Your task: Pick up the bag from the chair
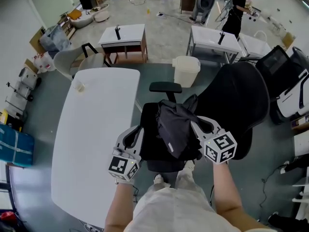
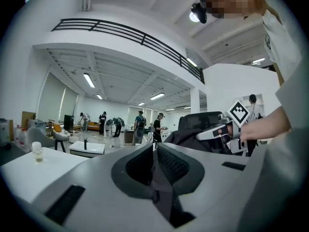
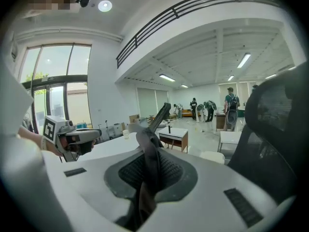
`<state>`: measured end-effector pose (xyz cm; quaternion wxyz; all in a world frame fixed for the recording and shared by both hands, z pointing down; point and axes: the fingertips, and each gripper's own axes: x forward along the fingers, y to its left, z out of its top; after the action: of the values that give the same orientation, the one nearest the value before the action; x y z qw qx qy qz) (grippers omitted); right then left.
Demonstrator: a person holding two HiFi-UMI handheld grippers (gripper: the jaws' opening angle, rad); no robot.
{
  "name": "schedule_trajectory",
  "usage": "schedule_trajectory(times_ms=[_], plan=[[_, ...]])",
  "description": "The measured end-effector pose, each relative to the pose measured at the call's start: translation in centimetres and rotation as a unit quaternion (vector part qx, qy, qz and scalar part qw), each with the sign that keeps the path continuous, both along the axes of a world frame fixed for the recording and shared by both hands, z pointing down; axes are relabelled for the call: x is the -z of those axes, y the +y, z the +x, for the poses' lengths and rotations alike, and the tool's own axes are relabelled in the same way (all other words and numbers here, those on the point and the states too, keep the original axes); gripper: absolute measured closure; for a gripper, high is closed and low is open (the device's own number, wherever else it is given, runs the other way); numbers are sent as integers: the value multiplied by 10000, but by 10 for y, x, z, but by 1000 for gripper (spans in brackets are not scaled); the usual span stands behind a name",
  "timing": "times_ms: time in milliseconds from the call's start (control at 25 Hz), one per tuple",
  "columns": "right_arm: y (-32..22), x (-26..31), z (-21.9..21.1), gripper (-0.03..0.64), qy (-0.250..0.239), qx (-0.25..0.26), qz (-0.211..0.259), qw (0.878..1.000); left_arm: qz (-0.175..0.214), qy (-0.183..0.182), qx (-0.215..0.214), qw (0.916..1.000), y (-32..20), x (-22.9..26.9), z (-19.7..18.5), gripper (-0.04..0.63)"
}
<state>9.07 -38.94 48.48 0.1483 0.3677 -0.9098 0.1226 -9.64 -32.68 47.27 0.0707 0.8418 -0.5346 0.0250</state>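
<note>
Head view: bag (image 1: 174, 129) over chair (image 1: 236, 100); table (image 1: 91, 129) edge beside.

I see the bag (image 1: 175, 129) in matt black cloth, softly creased; the chair (image 1: 236, 100) in matt black fabric; the table (image 1: 96, 139) smooth, white, slightly sheened.

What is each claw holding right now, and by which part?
Both hold the black bag. The right claw is shut on a strap of it; the left claw pinches a thin dark fold at the bag's left edge.
</note>
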Motion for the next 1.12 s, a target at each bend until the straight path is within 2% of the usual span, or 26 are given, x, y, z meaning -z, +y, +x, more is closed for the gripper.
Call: schedule_trajectory(times_ms=[120,200,320,480,640,800,960,1040,1120], plan=[[5,16,-10,572,-14,271,128,9995,20,-206,-453,9988,-4,5,20,546],[9,25,-16,572,-52,410,198,9990,6,-400,-676,9969,-8,6,31,385],[15,36,-27,572,-96,653,291,9974,54,-573,-819,9950,-16,13,39,328],[25,42,-45,572,-92,1085,361,9934,122,-526,-988,9936,-26,26,39,307],[34,46,-56,572,-110,1504,462,9875,74,-792,-1564,9845,-31,29,51,265],[43,54,-65,574,-107,1909,656,9794,83,-799,-2097,9745,-21,31,54,265],[52,61,-74,574,-119,2181,825,9724,148,-968,-2440,9648,-11,35,58,281],[53,62,-73,574,-126,2215,865,9712,199,-1010,-2511,9625,-7,37,64,321],[55,64,-73,574,-144,2251,899,9701,271,-1013,-2464,9635,-6,37,64,325]])
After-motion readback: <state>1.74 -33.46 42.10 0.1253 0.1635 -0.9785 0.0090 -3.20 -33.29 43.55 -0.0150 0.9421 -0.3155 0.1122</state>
